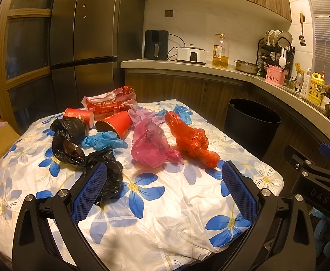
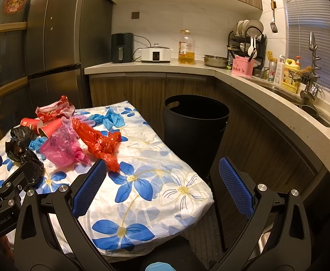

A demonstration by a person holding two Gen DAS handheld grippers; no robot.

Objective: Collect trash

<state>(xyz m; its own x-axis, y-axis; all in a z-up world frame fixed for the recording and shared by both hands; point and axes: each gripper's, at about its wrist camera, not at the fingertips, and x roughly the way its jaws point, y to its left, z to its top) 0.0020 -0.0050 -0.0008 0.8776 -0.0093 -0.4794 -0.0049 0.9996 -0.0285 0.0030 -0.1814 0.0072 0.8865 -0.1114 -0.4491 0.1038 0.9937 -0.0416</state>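
On floral cloth (image 1: 165, 203): crinkly plastic bags (image 1: 150, 145).

Each gripper is built from matte black plastic arms with triangular cut-outs, and round silver screw heads are seen at the pivots. On the left gripper (image 1: 165, 192) and the right gripper (image 2: 162, 187), 2 fingers are faced with blue pads (image 1: 90, 194) of a fine mesh-like texture. White lettering reading "GenRobot.AI" is printed on the left gripper's black body in the right wrist view, and "DAS" is seen on the right gripper's body in the left wrist view.
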